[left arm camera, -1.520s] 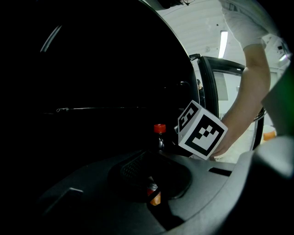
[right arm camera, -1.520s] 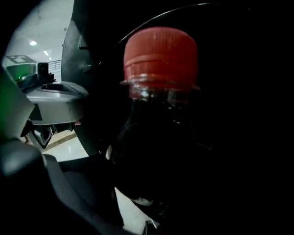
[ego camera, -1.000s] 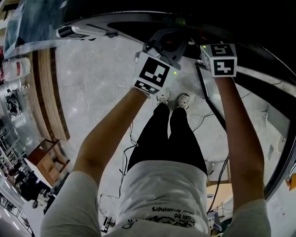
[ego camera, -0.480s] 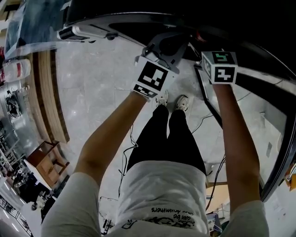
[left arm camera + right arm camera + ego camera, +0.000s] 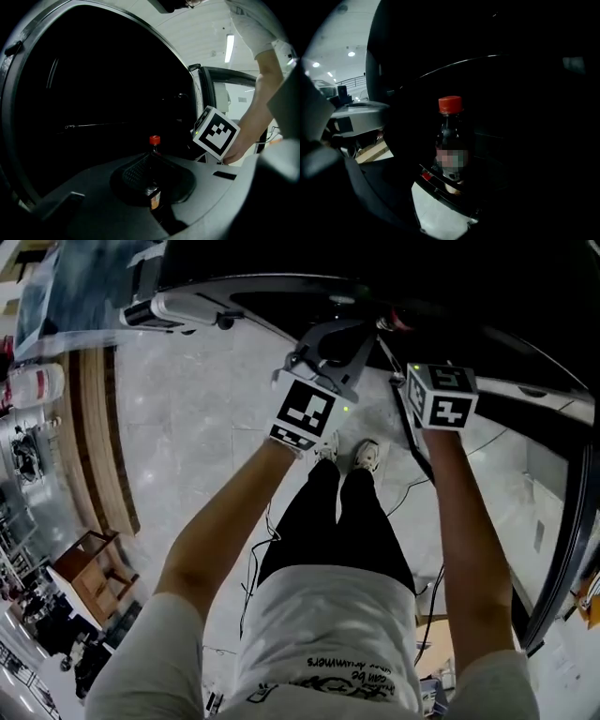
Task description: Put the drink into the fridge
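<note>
The drink is a dark bottle (image 5: 449, 140) with a red cap (image 5: 154, 139). It stands upright in the dark fridge (image 5: 93, 89) behind a shelf rail (image 5: 440, 187). My right gripper (image 5: 418, 351) points at it from close by. Its jaws stand wide and are mostly lost in the dark, and nothing presses on the bottle. Its marker cube (image 5: 215, 137) shows beside the bottle. My left gripper (image 5: 152, 165) also faces the fridge. Its jaws are apart, one mesh pad (image 5: 135, 171) is bare, and the bottle shows beyond the gap.
The open fridge door (image 5: 562, 549) hangs at the right, close to my right arm. Below are grey floor tiles (image 5: 187, 427), the person's shoes (image 5: 349, 451) and loose cables (image 5: 258, 549). Wooden furniture (image 5: 94, 563) and a white container (image 5: 33, 382) stand far left.
Both marker cubes have drifted down the head view, back from the fridge opening, the right one more than the left. The fridge edge has shifted with the head.
</note>
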